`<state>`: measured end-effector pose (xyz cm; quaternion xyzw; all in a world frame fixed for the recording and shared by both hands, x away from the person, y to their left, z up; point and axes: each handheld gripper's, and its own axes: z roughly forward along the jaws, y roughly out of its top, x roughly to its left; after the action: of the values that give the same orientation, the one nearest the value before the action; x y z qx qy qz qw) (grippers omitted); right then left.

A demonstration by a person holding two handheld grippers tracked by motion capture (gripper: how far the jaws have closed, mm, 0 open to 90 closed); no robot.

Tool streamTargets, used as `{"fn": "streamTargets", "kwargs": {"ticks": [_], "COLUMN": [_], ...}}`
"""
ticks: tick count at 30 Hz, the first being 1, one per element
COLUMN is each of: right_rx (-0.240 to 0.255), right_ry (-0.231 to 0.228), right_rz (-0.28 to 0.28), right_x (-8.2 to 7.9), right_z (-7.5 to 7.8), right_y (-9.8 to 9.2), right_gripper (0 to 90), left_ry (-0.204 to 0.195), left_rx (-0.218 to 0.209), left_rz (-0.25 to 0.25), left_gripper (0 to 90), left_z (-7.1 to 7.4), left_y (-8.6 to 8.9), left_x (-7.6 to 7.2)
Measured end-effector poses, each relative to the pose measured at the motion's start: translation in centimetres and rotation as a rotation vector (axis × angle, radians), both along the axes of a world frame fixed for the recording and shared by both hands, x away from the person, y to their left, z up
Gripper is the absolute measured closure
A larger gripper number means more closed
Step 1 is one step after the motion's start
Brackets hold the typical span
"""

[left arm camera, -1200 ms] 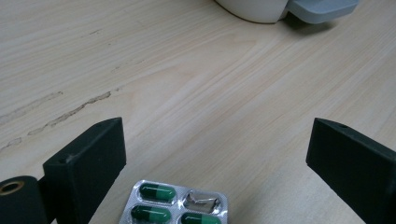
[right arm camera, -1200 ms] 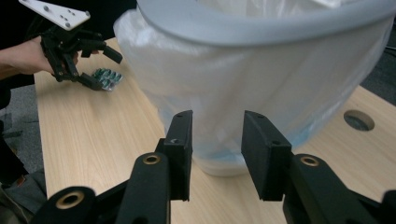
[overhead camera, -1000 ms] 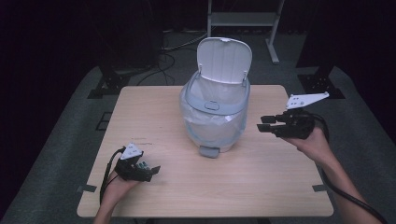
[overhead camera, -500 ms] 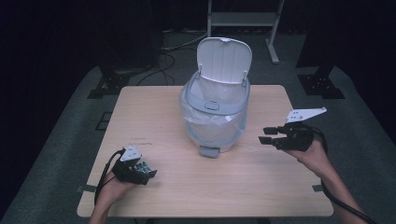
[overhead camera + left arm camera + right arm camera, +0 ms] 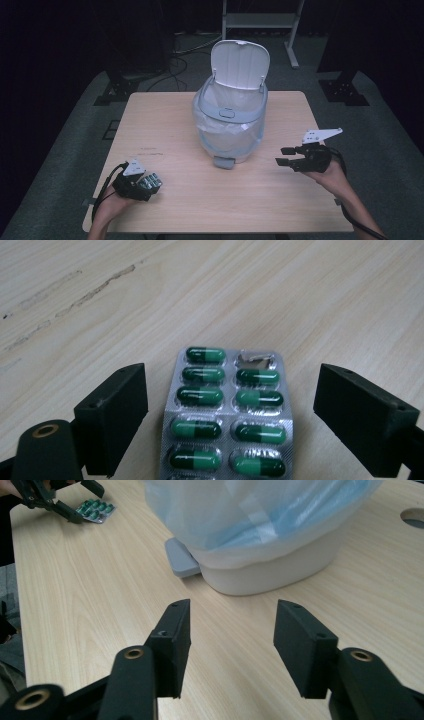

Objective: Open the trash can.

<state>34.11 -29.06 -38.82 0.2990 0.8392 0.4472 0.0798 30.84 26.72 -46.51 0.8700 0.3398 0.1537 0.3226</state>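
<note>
Dark room, pale wooden bench [image 5: 200,200]. White pedal bin [image 5: 231,125], lid raised, plastic liner inside, placed at bench centre. Blister pack [image 5: 227,410] of green capsules (one pocket torn open) laid flat between spread jaws of left gripper [image 5: 142,184], long axis running along jaws, no contact seen. Right gripper [image 5: 286,156] held apart, empty, beside bin, well away from pack.

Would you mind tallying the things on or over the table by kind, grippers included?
Bins: 1, a white pedal bin with its lid up and a plastic liner.
Blister packs: 1, a pack of green capsules lying between the left gripper's open jaws.
Grippers: 2, the left gripper and the right gripper.
Total: 4.
</note>
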Motion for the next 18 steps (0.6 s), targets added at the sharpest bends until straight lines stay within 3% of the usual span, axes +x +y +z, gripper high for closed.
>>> {"fn": "streamTargets", "kwargs": {"ticks": [5, 10, 15, 18], "right_rx": [0.021, 0.011, 0.009, 0.015], "right_ry": [0.003, 0.012, 0.020, 0.023], "right_rz": [-0.006, -0.015, -0.016, -0.018], "right_x": [-0.4, -0.7, -1.2, -1.4], "right_z": [-1.1, -2.4, -3.7, -4.3], "right_y": [-0.6, -1.0, -1.1, -1.3], "right_gripper": [46.7, 44.9, 43.9, 42.7], "left_ry": [-0.002, -0.008, -0.017, -0.024], "left_rx": [0.018, 0.023, 0.032, 0.016], "left_rz": [-0.023, -0.032, -0.034, -0.036], "left_gripper": [22.5, 33.2, 33.3, 33.3], "left_z": [-0.1, -0.2, 0.1, 0.6], "left_y": [0.2, 0.4, 0.2, -0.1], "left_x": [-0.1, -0.2, -0.2, -0.1]}}
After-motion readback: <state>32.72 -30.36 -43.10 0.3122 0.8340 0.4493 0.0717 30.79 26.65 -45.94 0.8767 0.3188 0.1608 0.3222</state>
